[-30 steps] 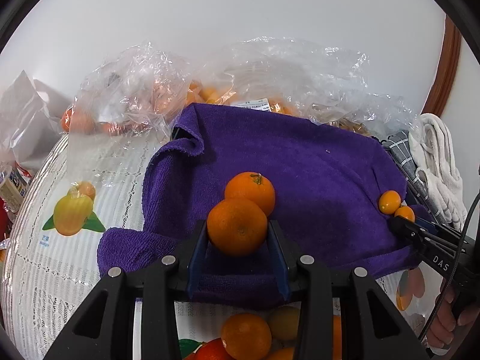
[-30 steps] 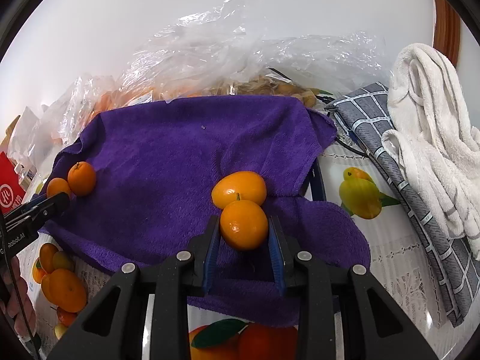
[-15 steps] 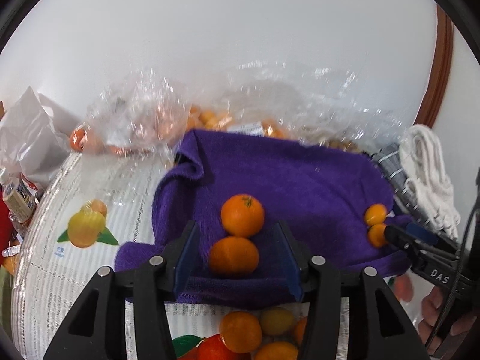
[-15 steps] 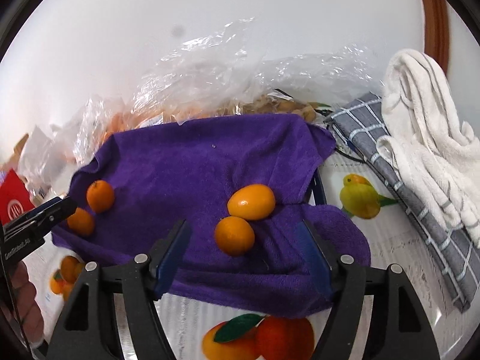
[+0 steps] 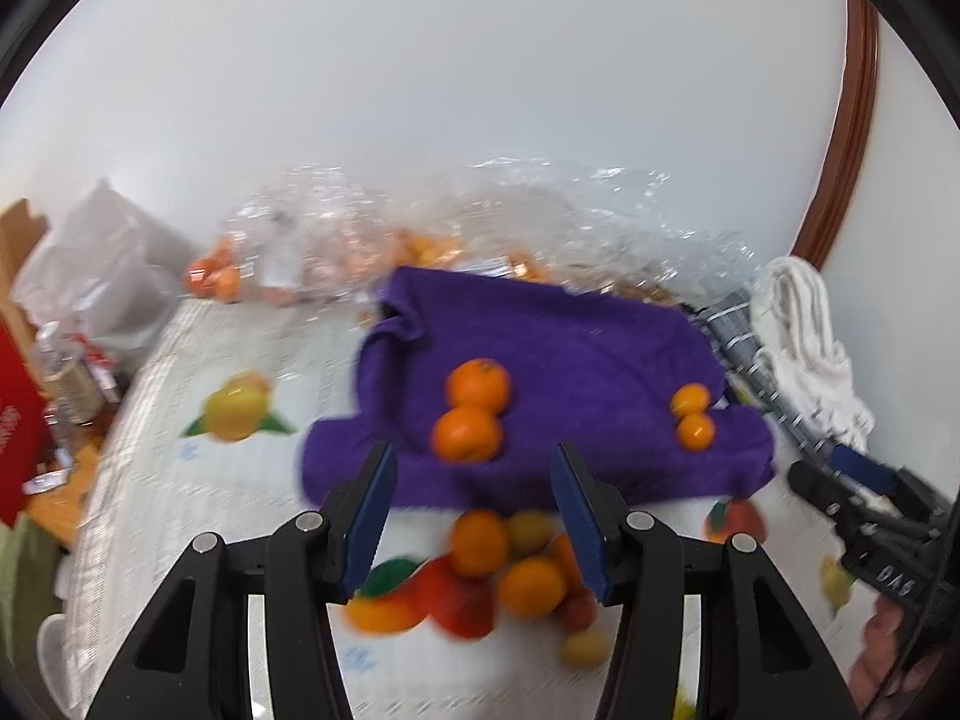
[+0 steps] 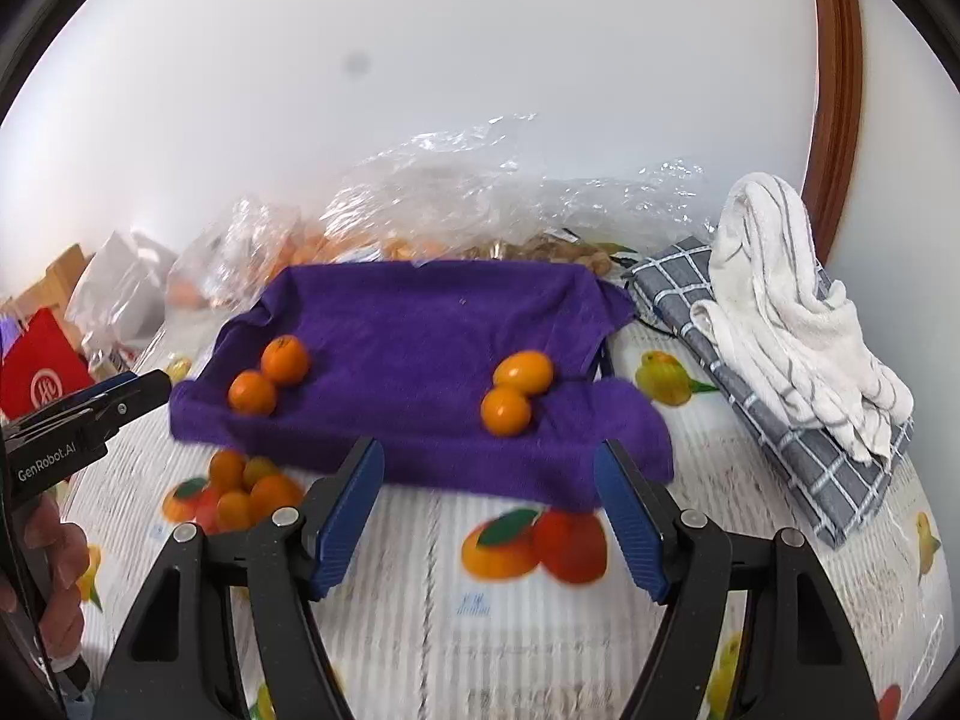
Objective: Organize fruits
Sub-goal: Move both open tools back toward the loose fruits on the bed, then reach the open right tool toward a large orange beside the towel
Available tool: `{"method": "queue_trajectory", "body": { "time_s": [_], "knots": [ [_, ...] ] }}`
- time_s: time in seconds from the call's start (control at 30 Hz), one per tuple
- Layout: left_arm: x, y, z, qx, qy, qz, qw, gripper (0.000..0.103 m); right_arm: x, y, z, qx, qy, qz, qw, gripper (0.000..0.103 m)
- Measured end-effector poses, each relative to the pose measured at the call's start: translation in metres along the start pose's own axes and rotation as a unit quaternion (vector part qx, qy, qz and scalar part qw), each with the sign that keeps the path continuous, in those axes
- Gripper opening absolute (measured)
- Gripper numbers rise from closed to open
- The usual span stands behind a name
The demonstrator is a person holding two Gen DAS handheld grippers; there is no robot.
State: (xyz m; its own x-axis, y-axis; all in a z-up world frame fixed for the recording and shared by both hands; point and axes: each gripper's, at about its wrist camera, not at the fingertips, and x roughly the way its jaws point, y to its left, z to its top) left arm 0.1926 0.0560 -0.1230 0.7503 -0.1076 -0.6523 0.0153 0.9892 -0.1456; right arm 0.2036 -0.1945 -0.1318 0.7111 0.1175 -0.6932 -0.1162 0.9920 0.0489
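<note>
Behind purple towel, plastic bags; folded cloths beside.

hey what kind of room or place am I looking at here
Probably a home dining or kitchen table: a fruit-print tablecloth, clear plastic bags of fruit against a plain wall, and folded dish towels beside a purple towel holding oranges.

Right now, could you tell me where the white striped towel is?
In the right wrist view, the white striped towel lies at the right, heaped on the grey checked cloth, beside the purple towel.
</note>
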Motion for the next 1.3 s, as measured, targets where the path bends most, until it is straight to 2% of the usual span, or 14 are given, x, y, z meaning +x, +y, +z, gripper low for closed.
{"method": "queue_trajectory", "body": {
  "time_s": [0.13, 0.2, 0.37, 0.47, 0.63, 0.7, 0.83, 1.0, 1.1, 1.17, 1.3],
  "knots": [
    [-0.015, 0.016, -0.014, 0.011, 0.011, 0.030, 0.9994, 0.051, -0.007, 0.013, -0.017, -0.005, 0.012, 0.020, 1.000, 0.059],
    [-0.023, 0.028, -0.021, 0.007, 0.010, 0.038, 0.9992, 0.051, -0.008, 0.022, -0.027, -0.011, 0.021, 0.033, 0.999, 0.049],
    [-0.026, 0.053, -0.042, -0.016, 0.026, 0.052, 0.9982, 0.051, -0.005, 0.039, -0.044, -0.023, 0.028, 0.047, 0.998, 0.048],
    [-0.021, 0.062, -0.055, -0.027, 0.044, 0.055, 0.9972, 0.051, 0.002, 0.049, -0.054, -0.015, 0.035, 0.073, 0.997, 0.048],
    [-0.012, 0.073, -0.071, -0.026, 0.063, 0.061, 0.9958, 0.051, 0.019, 0.064, -0.057, -0.017, 0.044, 0.081, 0.996, 0.048],
    [-0.006, 0.077, -0.076, -0.031, 0.072, 0.062, 0.9950, 0.051, 0.026, 0.074, -0.053, -0.021, 0.043, 0.081, 0.996, 0.039],
    [0.005, 0.083, -0.081, -0.043, 0.087, 0.063, 0.9933, 0.051, 0.039, 0.085, -0.047, -0.028, 0.050, 0.091, 0.994, 0.037],
    [0.007, 0.087, -0.083, -0.047, 0.071, 0.062, 0.9945, 0.051, 0.053, 0.100, -0.039, -0.039, 0.058, 0.106, 0.992, 0.037],
    [0.008, 0.088, -0.084, -0.046, 0.065, 0.058, 0.9951, 0.051, 0.066, 0.106, -0.036, -0.040, 0.070, 0.100, 0.992, 0.037],
    [0.008, 0.090, -0.084, -0.050, 0.064, 0.050, 0.9954, 0.056, 0.070, 0.107, -0.035, -0.036, 0.073, 0.109, 0.991, 0.037],
    [0.008, 0.092, -0.084, -0.058, 0.062, 0.035, 0.9957, 0.058, 0.073, 0.104, -0.035, -0.021, 0.075, 0.127, 0.989, 0.032]
  ]
}}
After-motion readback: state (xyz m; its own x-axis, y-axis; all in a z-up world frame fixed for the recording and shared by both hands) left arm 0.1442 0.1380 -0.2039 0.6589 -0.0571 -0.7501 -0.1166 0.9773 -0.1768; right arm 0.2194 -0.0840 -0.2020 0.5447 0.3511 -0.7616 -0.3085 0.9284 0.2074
